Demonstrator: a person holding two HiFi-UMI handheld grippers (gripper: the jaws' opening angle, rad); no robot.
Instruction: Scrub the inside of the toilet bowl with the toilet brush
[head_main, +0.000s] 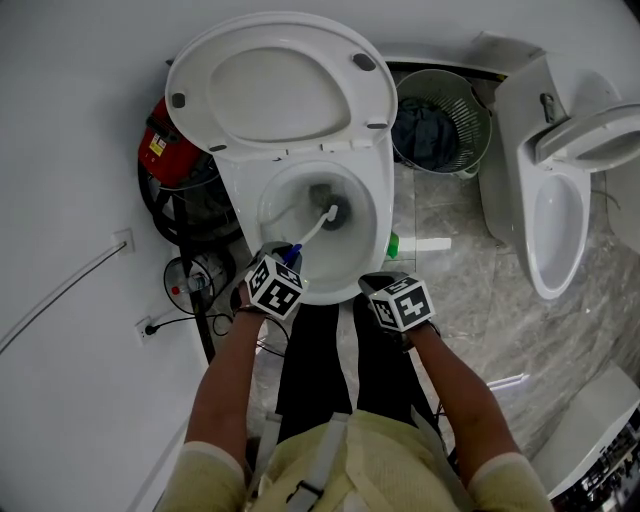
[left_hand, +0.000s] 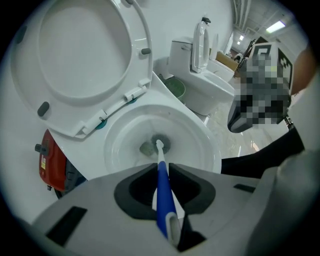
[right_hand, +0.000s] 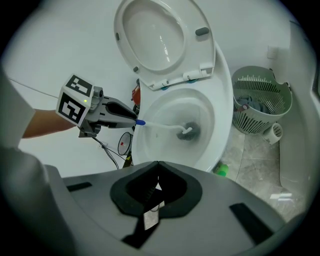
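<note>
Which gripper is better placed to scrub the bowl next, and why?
Left gripper: its jaws grip the toilet brush, whose head sits low in the toilet bowl. The right gripper is shut, holding nothing.

The blue-and-white toilet brush (head_main: 318, 228) slants into the open white toilet bowl (head_main: 372, 200), its dark head at the bottom.

toilet bowl (head_main: 372, 240) was white | toilet brush (head_main: 313, 232) had blue grip, white shaft, dark grey head | left gripper (right_hand: 129, 119) and right gripper (right_hand: 156, 172) were grey, pads black, cubes bore black-and-white square markers | basket (head_main: 470, 120) was pale green, slatted | canister (head_main: 170, 150) was red | floor (head_main: 470, 280) was grey, marbled
</note>
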